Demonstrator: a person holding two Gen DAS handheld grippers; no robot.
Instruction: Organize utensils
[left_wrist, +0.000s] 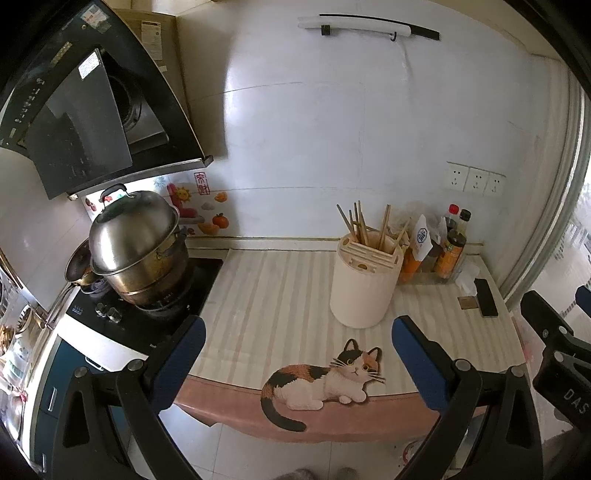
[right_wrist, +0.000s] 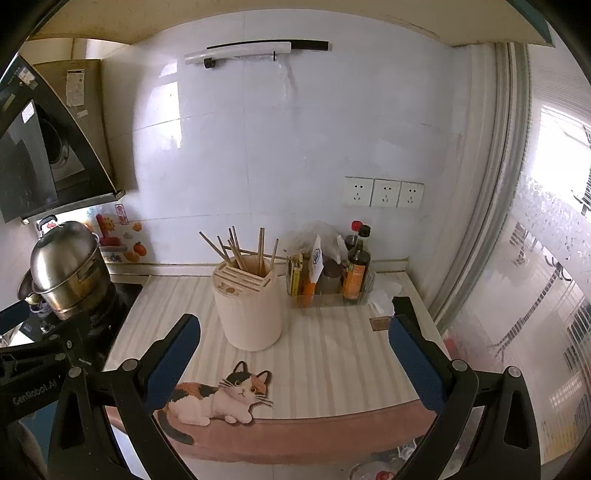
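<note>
A cream utensil holder (left_wrist: 364, 284) stands on the striped counter mat (left_wrist: 273, 295), with several wooden chopsticks (left_wrist: 360, 225) sticking up from its open slot. It also shows in the right wrist view (right_wrist: 249, 306), with the chopsticks (right_wrist: 240, 247) leaning at different angles. My left gripper (left_wrist: 299, 350) is open and empty, held in front of the counter's edge, short of the holder. My right gripper (right_wrist: 293, 347) is open and empty, also in front of the counter, with the holder just left of centre between its fingers.
A steel steamer pot (left_wrist: 138, 243) sits on the stove at left under a black range hood (left_wrist: 85, 110). Sauce bottles (left_wrist: 448, 247) in a clear tray stand right of the holder. A phone (left_wrist: 487, 297) lies at the far right. A cat picture (left_wrist: 325, 376) marks the mat's front edge.
</note>
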